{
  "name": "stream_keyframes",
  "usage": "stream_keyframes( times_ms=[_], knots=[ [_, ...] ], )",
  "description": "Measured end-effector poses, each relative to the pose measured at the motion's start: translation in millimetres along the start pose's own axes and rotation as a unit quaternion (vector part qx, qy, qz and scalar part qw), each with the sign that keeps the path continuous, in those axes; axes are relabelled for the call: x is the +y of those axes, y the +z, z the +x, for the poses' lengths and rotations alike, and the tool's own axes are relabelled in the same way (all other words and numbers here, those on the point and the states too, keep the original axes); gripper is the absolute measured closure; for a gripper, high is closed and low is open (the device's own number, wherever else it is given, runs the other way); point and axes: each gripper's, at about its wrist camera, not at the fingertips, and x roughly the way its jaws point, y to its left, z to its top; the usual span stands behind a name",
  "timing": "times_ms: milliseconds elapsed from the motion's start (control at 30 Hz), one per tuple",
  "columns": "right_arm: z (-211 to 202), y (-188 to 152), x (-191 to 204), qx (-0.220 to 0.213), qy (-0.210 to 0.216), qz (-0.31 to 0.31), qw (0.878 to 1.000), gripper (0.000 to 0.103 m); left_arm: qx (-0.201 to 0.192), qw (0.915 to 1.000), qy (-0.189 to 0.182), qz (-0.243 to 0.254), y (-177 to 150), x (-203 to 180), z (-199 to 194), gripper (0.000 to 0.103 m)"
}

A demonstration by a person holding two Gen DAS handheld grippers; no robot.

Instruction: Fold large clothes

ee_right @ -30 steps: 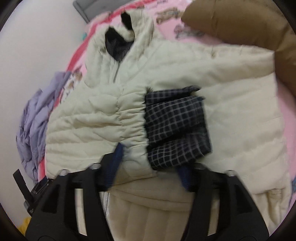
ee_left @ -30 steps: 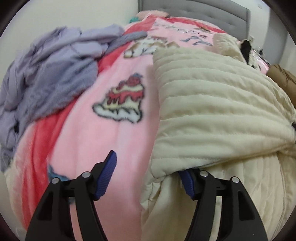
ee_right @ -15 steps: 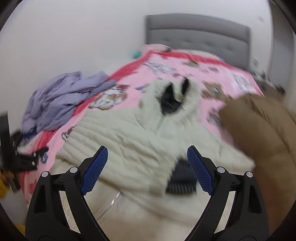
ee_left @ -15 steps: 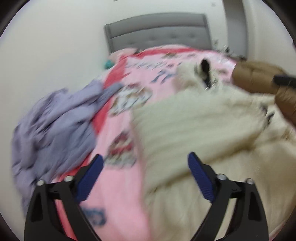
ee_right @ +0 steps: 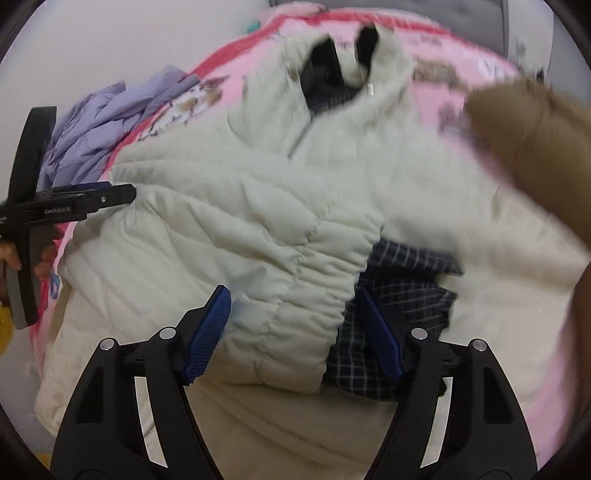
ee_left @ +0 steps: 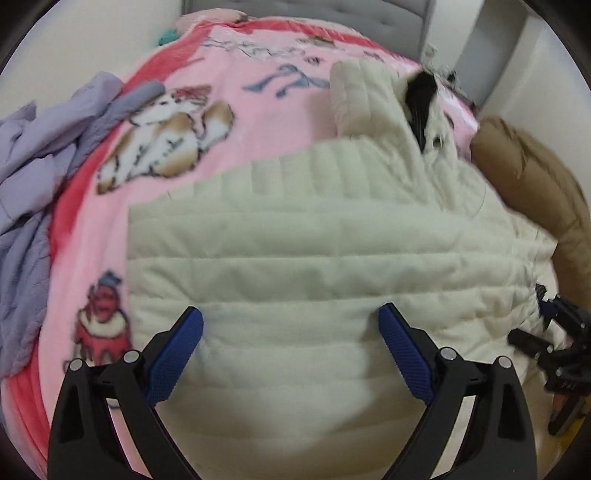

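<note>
I'm looking down on the bed, its pink blanket (ee_left: 236, 122) printed with cartoon figures running under everything. Spread across it is my job, the cream quilted jacket (ee_left: 332, 251), lying front-up with the hood toward the grey headboard (ee_left: 399, 22). One sleeve is folded across the chest, and its dark checked cuff lining (ee_right: 402, 295) is turned out. To the jacket's right sits a brown padded garment (ee_left: 535, 177), touching its edge; off to the left a heap of lilac clothing (ee_left: 40, 155) hangs on the blanket's edge.

My left gripper (ee_left: 291, 350) hangs over the jacket's lower quilted panel, jaws spread wide with only flat fabric below them, nothing pinched. My right gripper (ee_right: 295, 332) straddles the folded sleeve's gathered cuff, jaws closing in right now; the cuff sits between the blue pads (ee_right: 207, 332), which haven't pressed on it yet. From the right camera I can see the hand (ee_right: 11, 258) on the other gripper's handle.
</note>
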Motion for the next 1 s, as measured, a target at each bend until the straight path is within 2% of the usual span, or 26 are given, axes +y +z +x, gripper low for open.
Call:
stream_keyframes(
  times_ms=[67,200,333,467,500,567,600,667,700,767,900,1000],
  knots=[
    [4,-7,-4,-0.007,0.001,0.016,1.000,0.036,-0.002,0.9994,0.016,0.029,-6,-9,5,0.009],
    [17,-14,5,0.000,-0.028,-0.001,1.000,0.036,0.021,0.9995,0.013,0.019,-2,-4,19,0.008],
    [19,-7,7,0.016,-0.038,-0.006,0.999,0.035,0.011,0.9987,0.035,0.035,-1,-10,20,0.006],
    [-12,0,14,-0.030,-0.043,-0.012,0.999,0.034,-0.030,0.9981,0.049,0.021,-7,-8,-15,0.006],
    [-29,-1,20,-0.064,-0.035,-0.031,0.997,0.034,-0.040,0.9975,0.055,0.019,-11,-8,-24,0.006],
    [-50,-5,35,-0.110,-0.010,-0.074,0.991,0.026,-0.073,0.9937,0.083,0.022,-22,-12,-47,0.006],
    [-53,-6,43,-0.112,0.003,-0.093,0.989,0.026,-0.081,0.9927,0.085,0.026,-26,-15,-53,0.006],
    [-50,-8,55,-0.100,0.016,-0.117,0.988,0.027,-0.079,0.9933,0.078,0.032,-36,-21,-60,0.006],
    [-43,-9,61,-0.088,0.015,-0.127,0.988,0.027,-0.066,0.9951,0.067,0.032,-41,-23,-56,0.006],
    [-18,-14,65,-0.041,-0.005,-0.143,0.989,0.028,-0.033,0.9965,0.071,0.028,-49,-21,-40,0.006],
    [6,-22,63,-0.022,-0.010,-0.166,0.986,0.026,-0.009,0.9971,0.071,0.024,-52,-15,-13,0.004],
    [9,-18,65,-0.005,0.000,-0.184,0.983,0.025,0.007,0.9967,0.074,0.034,-43,-17,-10,0.004]
  ],
)
